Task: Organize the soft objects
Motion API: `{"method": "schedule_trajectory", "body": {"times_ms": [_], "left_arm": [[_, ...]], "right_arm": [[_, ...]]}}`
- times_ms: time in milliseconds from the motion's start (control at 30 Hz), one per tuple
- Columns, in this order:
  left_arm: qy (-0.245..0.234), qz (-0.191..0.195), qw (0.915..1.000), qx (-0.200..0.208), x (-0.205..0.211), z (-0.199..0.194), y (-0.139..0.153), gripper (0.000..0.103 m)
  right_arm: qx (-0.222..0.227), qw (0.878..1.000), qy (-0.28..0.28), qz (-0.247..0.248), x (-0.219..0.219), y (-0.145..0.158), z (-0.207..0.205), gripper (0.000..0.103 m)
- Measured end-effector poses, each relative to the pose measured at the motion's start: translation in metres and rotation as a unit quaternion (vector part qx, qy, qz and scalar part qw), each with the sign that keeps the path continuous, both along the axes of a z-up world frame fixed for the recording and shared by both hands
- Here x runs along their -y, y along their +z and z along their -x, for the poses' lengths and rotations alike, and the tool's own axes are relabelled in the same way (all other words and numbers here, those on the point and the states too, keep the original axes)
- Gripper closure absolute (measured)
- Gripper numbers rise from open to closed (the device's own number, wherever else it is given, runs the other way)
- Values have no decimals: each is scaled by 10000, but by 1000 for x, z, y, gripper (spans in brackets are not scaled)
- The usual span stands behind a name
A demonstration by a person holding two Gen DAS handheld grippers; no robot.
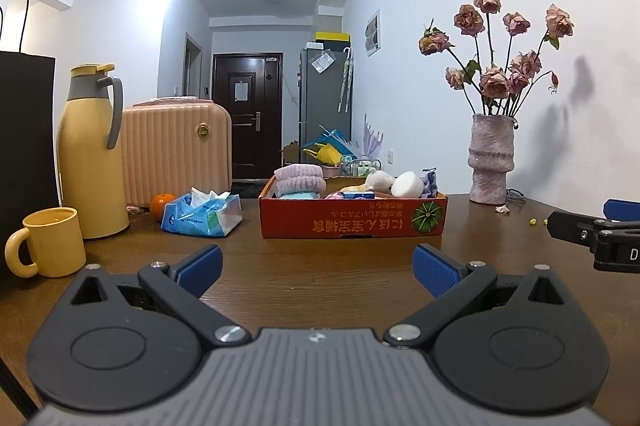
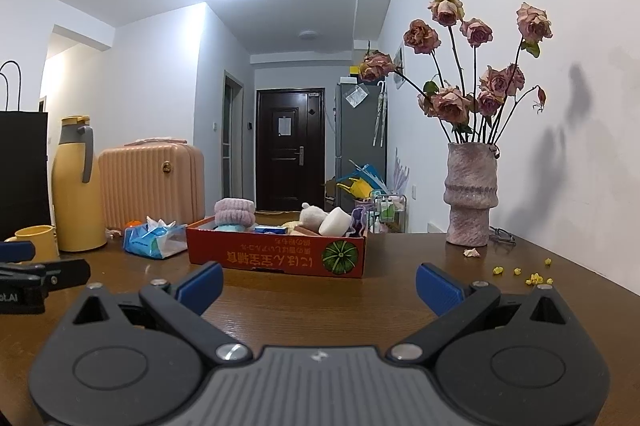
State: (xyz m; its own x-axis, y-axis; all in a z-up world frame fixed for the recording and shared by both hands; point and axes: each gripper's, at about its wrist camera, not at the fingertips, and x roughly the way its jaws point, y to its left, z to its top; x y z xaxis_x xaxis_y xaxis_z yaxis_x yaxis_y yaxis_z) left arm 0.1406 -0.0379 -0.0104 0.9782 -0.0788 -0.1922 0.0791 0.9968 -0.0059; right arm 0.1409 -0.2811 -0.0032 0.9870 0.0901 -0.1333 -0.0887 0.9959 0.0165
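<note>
L gripper & R gripper both wide open, empty | red box w/ soft items straight ahead on worktop | L slightly nearer.

Glossy wood table; printed cardboard box (fluffy cloth inside); rough vase.

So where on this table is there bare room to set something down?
Bare wood lies between both open grippers and the red box, and between box and vase. Crowded at left: mug, flask, tissue pack.
</note>
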Motion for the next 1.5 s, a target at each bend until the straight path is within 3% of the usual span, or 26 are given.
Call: {"method": "schedule_trajectory", "body": {"times_ms": [1500], "left_arm": [[-6, 11, 10000, -3, -2, 0, -1, 0]], "right_arm": [[-28, 10000, 43, 53, -7, -2, 0, 0]]}}
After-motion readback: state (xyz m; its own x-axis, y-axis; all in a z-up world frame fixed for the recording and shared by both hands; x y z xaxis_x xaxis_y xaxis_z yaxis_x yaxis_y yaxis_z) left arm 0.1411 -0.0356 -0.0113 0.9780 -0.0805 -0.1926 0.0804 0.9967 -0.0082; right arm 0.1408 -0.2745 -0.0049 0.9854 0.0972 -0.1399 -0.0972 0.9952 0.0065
